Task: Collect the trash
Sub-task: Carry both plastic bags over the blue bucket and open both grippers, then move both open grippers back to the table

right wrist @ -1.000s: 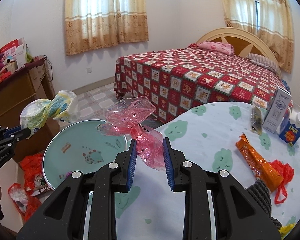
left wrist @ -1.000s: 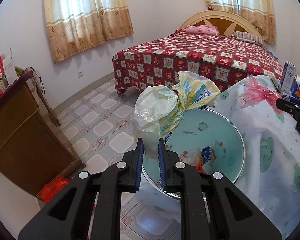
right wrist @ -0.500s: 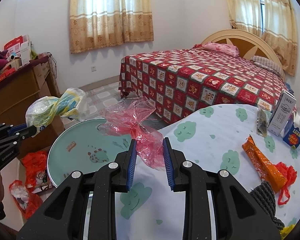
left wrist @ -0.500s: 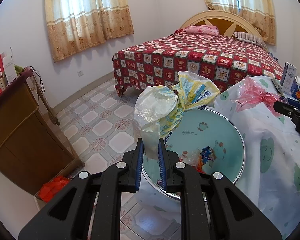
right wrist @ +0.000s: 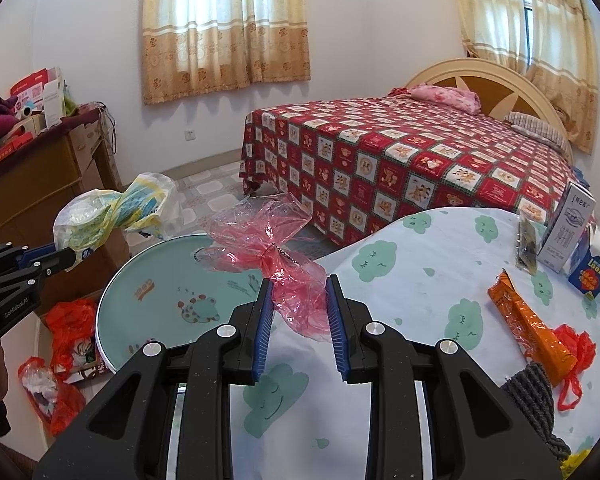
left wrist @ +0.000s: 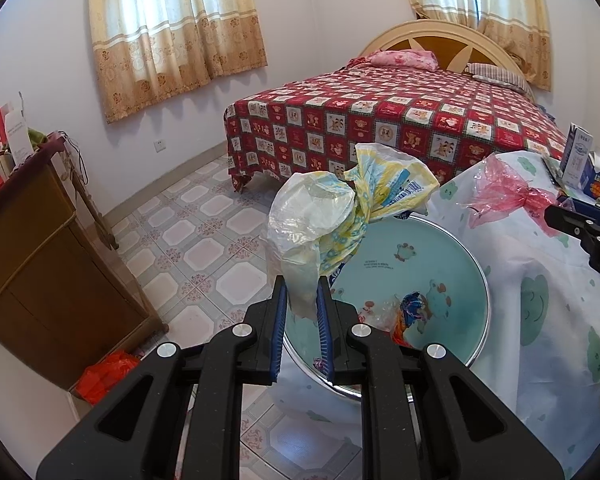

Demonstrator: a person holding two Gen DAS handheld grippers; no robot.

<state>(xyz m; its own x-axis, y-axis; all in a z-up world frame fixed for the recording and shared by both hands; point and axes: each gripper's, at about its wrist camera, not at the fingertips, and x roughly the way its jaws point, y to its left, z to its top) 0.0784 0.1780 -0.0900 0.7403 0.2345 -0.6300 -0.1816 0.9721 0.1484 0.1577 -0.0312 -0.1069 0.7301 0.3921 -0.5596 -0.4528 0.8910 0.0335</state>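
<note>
My left gripper (left wrist: 302,300) is shut on a crumpled white and yellow plastic bag (left wrist: 340,216) and holds it above the near rim of a round teal basin (left wrist: 440,264) with some wrappers in its bottom. My right gripper (right wrist: 298,296) is shut on a crumpled pink plastic bag (right wrist: 276,252), held over the table edge beside the basin (right wrist: 156,296). The white and yellow bag (right wrist: 112,216) and left gripper also show at the left of the right wrist view. The pink bag (left wrist: 504,196) shows at the right of the left wrist view.
The table has a white cloth with green clouds (right wrist: 420,280). On it lie an orange wrapper (right wrist: 528,328), a red bag scrap (right wrist: 576,356), cartons (right wrist: 568,228) and grey rope (right wrist: 536,404). A wooden cabinet (left wrist: 40,264) stands left, a bed (left wrist: 380,128) behind. Red bags (right wrist: 64,336) lie on the floor.
Both grippers have kept hold of their bags. The right gripper has shifted slightly, so the table and basin sit a little differently in its view.
</note>
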